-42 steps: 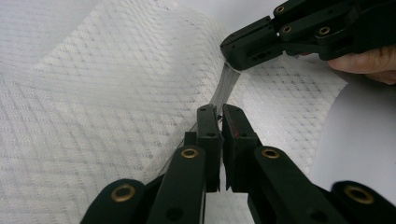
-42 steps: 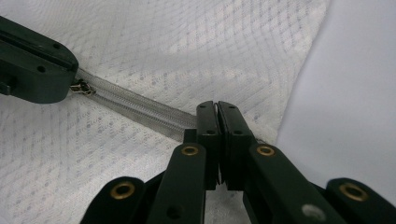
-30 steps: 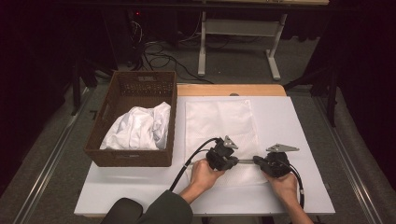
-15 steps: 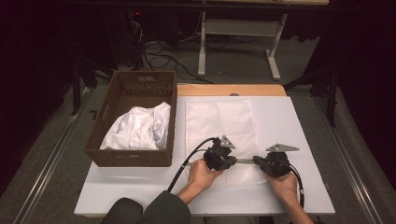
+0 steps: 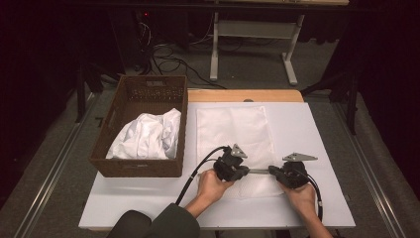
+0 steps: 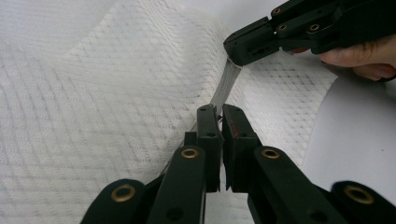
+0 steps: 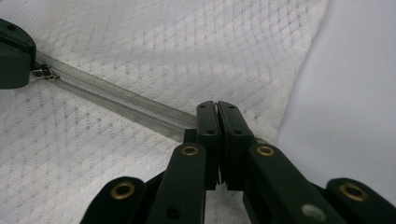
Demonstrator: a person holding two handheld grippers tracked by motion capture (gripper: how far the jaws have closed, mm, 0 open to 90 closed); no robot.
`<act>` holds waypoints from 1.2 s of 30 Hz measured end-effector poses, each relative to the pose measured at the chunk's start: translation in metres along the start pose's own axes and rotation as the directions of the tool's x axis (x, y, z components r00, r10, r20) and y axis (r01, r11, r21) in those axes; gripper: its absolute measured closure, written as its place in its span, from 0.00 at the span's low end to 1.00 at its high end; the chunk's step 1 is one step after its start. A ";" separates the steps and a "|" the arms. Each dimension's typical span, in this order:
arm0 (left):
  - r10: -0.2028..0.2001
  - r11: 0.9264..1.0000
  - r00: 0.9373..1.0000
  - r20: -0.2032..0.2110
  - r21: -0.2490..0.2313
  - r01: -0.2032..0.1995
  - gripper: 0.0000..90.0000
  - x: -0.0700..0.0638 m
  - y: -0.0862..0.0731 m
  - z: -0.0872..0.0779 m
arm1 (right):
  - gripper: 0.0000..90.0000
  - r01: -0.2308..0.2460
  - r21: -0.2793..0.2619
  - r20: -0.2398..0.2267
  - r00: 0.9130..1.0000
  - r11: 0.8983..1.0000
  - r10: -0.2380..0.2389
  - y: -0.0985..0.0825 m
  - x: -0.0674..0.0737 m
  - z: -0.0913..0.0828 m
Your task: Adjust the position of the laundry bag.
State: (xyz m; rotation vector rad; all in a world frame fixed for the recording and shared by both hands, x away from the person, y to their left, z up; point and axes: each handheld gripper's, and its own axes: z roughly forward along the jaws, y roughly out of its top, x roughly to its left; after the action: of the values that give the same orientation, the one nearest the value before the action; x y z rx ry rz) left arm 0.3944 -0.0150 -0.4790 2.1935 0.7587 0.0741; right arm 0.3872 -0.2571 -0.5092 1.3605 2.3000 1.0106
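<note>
So the white mesh bag [image 5: 233,131] is lying flat on the worktop [image 5: 317,129], just right of the wicker basket [image 5: 130,105] with the bundled white cloth [image 5: 146,136] in it. The zipper [image 7: 116,100] runs along its near edge, pulled taut between both tools. Left gripper [image 6: 216,119] has its fingers pressed together on the slider end, pinching the zipper pull [image 7: 44,73], far as I can tell. Right gripper [image 7: 217,114] is clamped on the zipper tape at the other end. My guess is it's the unzipping step: next the left should drag the slider along while the right just anchors.
</note>
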 end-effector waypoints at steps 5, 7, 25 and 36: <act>-0.015 1.000 1.000 0.003 -0.014 0.015 0.96 0.000 0.001 -0.003 | 0.98 -0.001 -0.001 -0.002 1.000 1.000 0.001 0.000 0.000 0.000; -0.018 1.000 1.000 0.006 -0.017 0.018 0.96 0.001 0.001 -0.003 | 0.98 -0.001 -0.001 -0.002 1.000 1.000 0.001 0.000 0.000 0.000; -0.022 0.999 1.000 -0.014 -0.023 0.022 0.96 0.002 -0.003 -0.012 | 0.98 0.004 -0.001 -0.003 1.000 1.000 -0.004 0.000 -0.001 0.000; -0.021 1.000 1.000 -0.019 -0.017 0.021 0.96 0.006 -0.006 -0.017 | 0.98 0.008 -0.002 -0.002 1.000 1.000 -0.008 0.000 0.000 0.000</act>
State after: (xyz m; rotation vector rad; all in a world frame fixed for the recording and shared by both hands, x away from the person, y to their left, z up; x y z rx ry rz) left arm 0.3912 0.0025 -0.4733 2.1713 0.7889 0.0911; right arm 0.3875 -0.2574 -0.5095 1.3494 2.3040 1.0118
